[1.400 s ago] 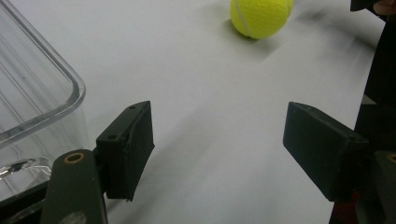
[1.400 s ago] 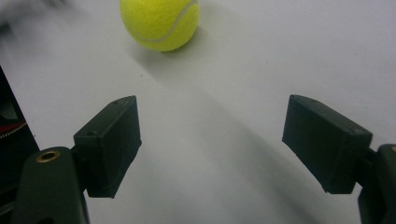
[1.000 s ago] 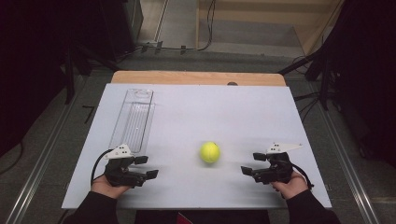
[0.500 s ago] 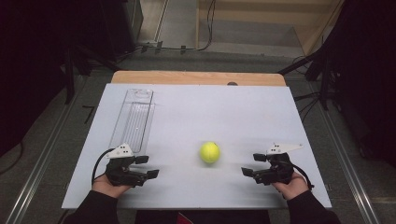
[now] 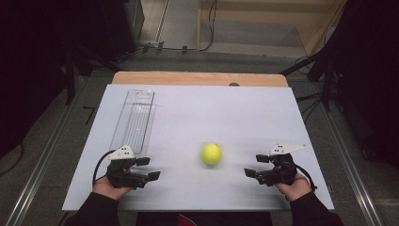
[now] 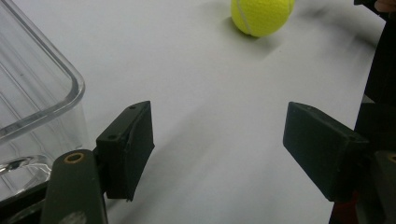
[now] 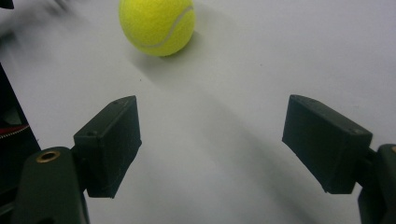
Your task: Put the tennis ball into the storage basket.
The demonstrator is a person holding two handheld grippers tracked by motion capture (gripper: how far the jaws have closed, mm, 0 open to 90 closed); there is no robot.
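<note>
A yellow tennis ball [image 5: 211, 153] sits on the white bench [image 5: 235, 113] between 2 hand-held claws, both spread wide and empty. It lies nearer the right claw [image 5: 257, 165], just ahead and inward; the left claw [image 5: 149, 168] sits beside a clear tray [image 5: 134, 120], partly cut off in the left gripper view

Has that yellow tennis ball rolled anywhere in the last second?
No. The tennis ball sits at the same spot on the white table, just as far right of the clear plastic tray as before.
</note>
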